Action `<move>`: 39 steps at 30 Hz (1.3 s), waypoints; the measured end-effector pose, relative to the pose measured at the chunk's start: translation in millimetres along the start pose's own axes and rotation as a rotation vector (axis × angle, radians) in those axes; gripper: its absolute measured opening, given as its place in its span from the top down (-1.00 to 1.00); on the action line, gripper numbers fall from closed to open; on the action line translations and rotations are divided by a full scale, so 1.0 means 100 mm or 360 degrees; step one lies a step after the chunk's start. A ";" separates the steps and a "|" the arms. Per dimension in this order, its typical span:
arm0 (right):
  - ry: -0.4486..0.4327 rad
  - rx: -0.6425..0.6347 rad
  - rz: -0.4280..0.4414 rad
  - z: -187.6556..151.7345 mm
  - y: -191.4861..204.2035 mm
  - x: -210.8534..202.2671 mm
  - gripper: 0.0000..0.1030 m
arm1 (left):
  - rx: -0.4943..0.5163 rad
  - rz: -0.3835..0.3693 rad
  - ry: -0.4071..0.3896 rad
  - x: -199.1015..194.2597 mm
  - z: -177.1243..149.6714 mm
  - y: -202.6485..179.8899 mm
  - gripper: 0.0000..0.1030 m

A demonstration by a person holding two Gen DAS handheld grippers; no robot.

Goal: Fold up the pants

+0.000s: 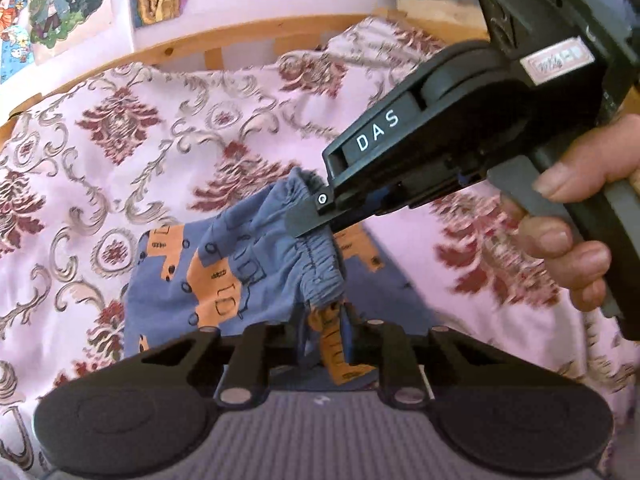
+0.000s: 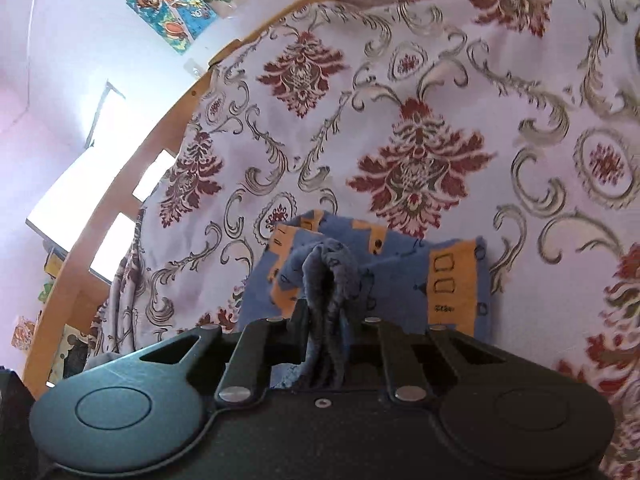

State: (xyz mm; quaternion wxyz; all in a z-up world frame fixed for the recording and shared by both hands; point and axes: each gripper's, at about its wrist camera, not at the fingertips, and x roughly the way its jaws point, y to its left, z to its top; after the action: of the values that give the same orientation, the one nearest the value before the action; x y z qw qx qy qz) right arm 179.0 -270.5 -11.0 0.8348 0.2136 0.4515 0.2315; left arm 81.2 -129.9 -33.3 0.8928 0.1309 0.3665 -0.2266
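Closest to us, our left gripper [image 1: 326, 344] is clenching a bunched edge of the pants [image 1: 224, 280], its two fingers drawn in tight with blue and orange cloth squeezed between them. From that pinch the pants are hanging and spreading away ahead of the fingers, down toward the bedspread [image 1: 120, 152], a pale cloth with dark red flowers and grey scrolls. Ahead of the left fingers and a little to their right, our right gripper [image 1: 308, 216] is reaching in from the side, and we are seeing a hand [image 1: 576, 216] wrapped around its grip. Its tip is biting the gathered elastic waistband [image 1: 320, 272], which is puckering between the two grippers.

Through the right wrist view, our right gripper [image 2: 326, 344] is grasping a thick fold of the grey-blue waistband [image 2: 330, 276], the cloth standing up in a ridge between the fingers. Beyond those fingers the rest of the pants [image 2: 400, 280] is lying on the bedspread [image 2: 400, 100], flat, with orange patches showing on either side of the ridge.

Past the bedspread, far ahead of both pairs of fingers, we are looking at a wooden bed rail [image 1: 180, 50] and some bright cartoon pictures [image 1: 60, 4] on the wall.
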 end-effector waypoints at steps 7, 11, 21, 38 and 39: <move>0.0037 -0.0003 -0.0160 -0.05 -0.26 -0.04 0.68 | 0.0001 -0.0171 0.0015 0.17 0.06 -0.19 0.63; 0.0030 0.0057 -0.0221 -0.15 -0.48 0.02 0.68 | 0.0026 -0.0232 0.0068 0.38 0.00 -0.27 0.63; -0.0032 0.0179 -0.0125 -0.33 -0.53 -0.02 -0.13 | 0.0042 -0.0219 -0.0017 0.12 -0.22 -0.09 0.20; -0.0072 0.0184 -0.0238 -0.34 -0.52 0.13 0.88 | 0.0194 0.0019 0.0103 0.49 -0.29 -0.20 0.54; -0.0087 0.0186 -0.0230 -0.34 -0.52 0.08 0.88 | 0.0189 -0.0003 0.0086 0.46 -0.29 -0.21 0.54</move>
State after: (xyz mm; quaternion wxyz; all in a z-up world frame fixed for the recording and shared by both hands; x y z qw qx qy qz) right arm 164.6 -302.5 -62.8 0.8475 0.2351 0.4554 0.1381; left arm 82.2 -150.2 -87.5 0.8731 0.1896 0.3765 -0.2451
